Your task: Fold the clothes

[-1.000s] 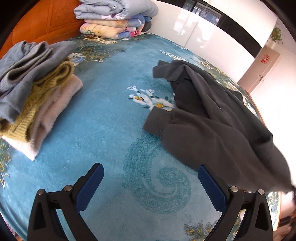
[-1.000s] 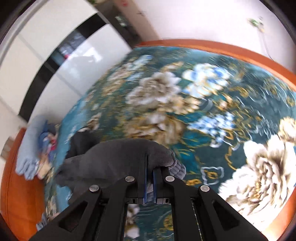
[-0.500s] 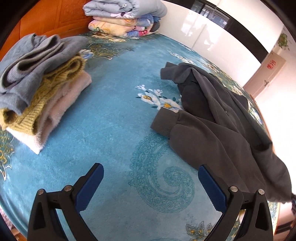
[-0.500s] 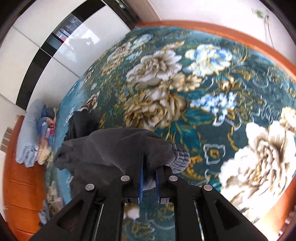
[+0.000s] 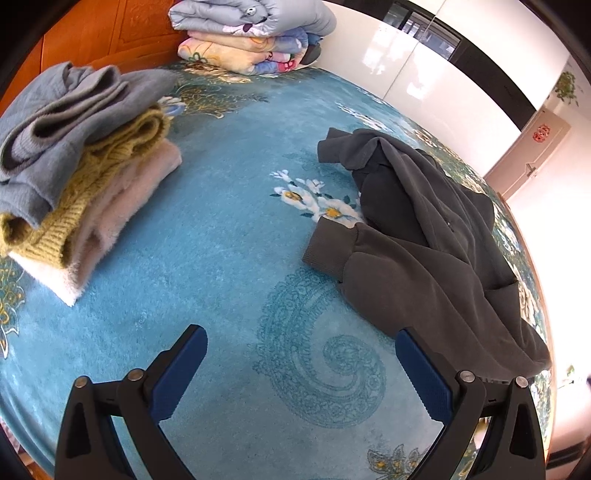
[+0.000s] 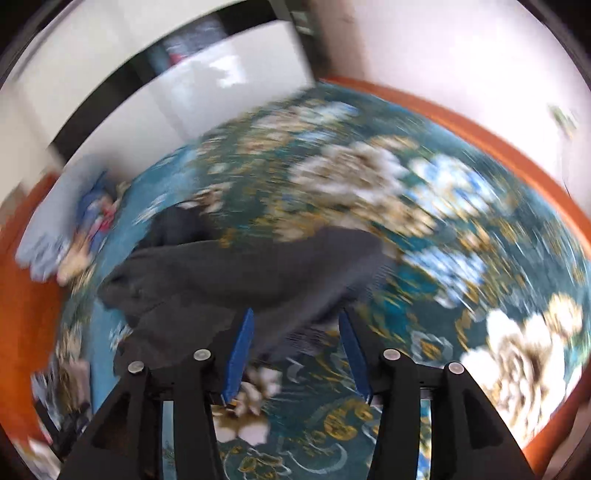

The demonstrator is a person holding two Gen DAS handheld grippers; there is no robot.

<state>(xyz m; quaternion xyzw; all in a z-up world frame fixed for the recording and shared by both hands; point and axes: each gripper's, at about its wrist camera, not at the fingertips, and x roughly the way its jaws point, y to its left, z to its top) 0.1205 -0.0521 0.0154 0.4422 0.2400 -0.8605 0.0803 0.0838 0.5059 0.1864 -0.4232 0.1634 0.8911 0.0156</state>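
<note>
A dark grey sweatshirt (image 5: 424, 236) lies crumpled on the teal floral bedspread (image 5: 236, 236), one cuffed sleeve pointing left. My left gripper (image 5: 301, 343) hovers open over bare bedspread, just left of the sweatshirt's near edge, holding nothing. In the blurred right wrist view the same sweatshirt (image 6: 258, 273) spreads in front of my right gripper (image 6: 295, 321). Its jaws are opening; the cloth's edge lies just ahead of the blue pads (image 6: 242, 347) and they do not press on it.
A stack of folded sweaters, grey over yellow over pink (image 5: 74, 177), sits at the left. Folded quilts (image 5: 251, 37) lie against the orange wooden headboard (image 5: 110, 33). White wardrobe doors (image 5: 424, 62) stand behind the bed; the orange bed frame (image 6: 517, 155) rims the far side.
My right gripper, earlier shut on the sweatshirt's cuff, has spread its jaws, let the cloth go and swung away with a roll. The sweatshirt has settled flatter. The left gripper has stayed put.
</note>
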